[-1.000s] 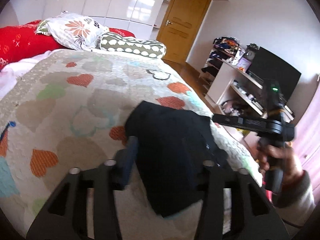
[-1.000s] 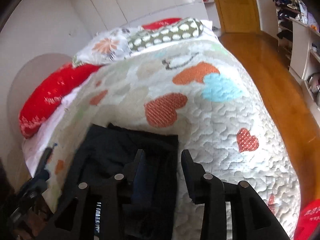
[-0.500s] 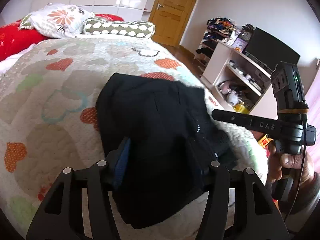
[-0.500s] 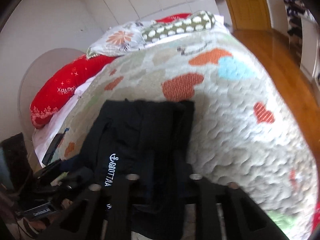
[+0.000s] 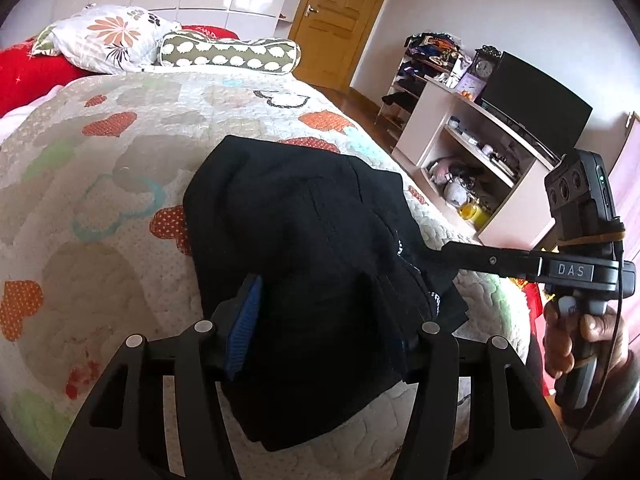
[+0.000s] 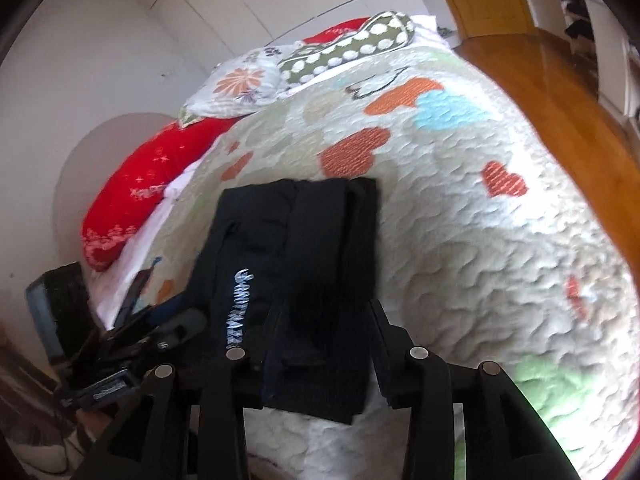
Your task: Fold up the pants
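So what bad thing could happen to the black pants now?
The pants sit near the foot edge of the bed, so a tug toward the person might slide them off. Cloth lies between the fingers of both the left gripper and the right gripper; pulling apart could undo the fold. Layers look uneven at one side, so they may bunch up.
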Motion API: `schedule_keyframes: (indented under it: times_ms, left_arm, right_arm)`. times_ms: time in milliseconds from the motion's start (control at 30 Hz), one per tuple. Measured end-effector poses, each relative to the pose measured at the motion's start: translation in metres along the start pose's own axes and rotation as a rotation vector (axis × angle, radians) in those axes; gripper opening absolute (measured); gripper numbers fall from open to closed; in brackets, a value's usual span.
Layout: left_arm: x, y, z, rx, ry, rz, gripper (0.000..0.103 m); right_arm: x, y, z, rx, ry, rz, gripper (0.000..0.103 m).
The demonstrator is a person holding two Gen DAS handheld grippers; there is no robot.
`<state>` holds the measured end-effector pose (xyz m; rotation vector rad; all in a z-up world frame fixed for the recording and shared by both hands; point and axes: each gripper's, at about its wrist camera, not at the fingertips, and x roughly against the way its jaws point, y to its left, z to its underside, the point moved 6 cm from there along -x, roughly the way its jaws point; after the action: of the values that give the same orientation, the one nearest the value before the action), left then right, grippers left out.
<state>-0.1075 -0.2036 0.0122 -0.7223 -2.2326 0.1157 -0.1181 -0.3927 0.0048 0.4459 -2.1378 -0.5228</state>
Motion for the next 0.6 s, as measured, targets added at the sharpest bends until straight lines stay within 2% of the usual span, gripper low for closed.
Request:
schedule_keyframes:
  times_ms: [100,133,167,233,267,333,400,533,600]
  left_arm:
    - [-0.001,0.000,0.001,0.004,0.000,0.000,0.055]
    - [-0.001,0.000,0.001,0.006,0.003,0.002,0.055]
    - [-0.001,0.000,0.000,0.005,0.006,0.001,0.055]
    - [0.003,-0.004,-0.003,-0.005,0.008,0.011,0.055]
    - [0.007,-0.008,-0.005,-0.017,-0.001,0.023,0.055]
    - [0.009,-0.016,-0.006,-0.048,-0.009,0.026,0.055]
    - [0.000,-0.019,0.000,-0.067,0.015,0.008,0.059]
    - [-0.008,-0.014,0.008,-0.077,0.039,-0.011,0.059]
    - [0.000,-0.010,0.002,-0.064,0.048,0.004,0.059]
  right_arm:
    - [-0.019,0.002,0.005,-0.004,0.022,-0.025,0.038]
    - [-0.024,0.002,0.007,-0.007,0.016,-0.028,0.030]
    - [-0.024,0.003,0.008,-0.011,0.008,-0.029,0.026]
    - [-0.011,0.013,0.006,0.018,-0.024,-0.060,0.015]
    - [-0.001,0.018,0.004,0.045,-0.042,-0.058,0.013]
    - [0.020,0.027,0.001,0.106,-0.068,-0.024,0.012]
    - [0.026,0.025,0.002,0.124,-0.061,0.013,0.012]
    - [-0.001,0.008,0.016,0.107,0.023,0.098,0.012]
    - [-0.002,0.002,0.014,0.093,0.011,0.126,0.015]
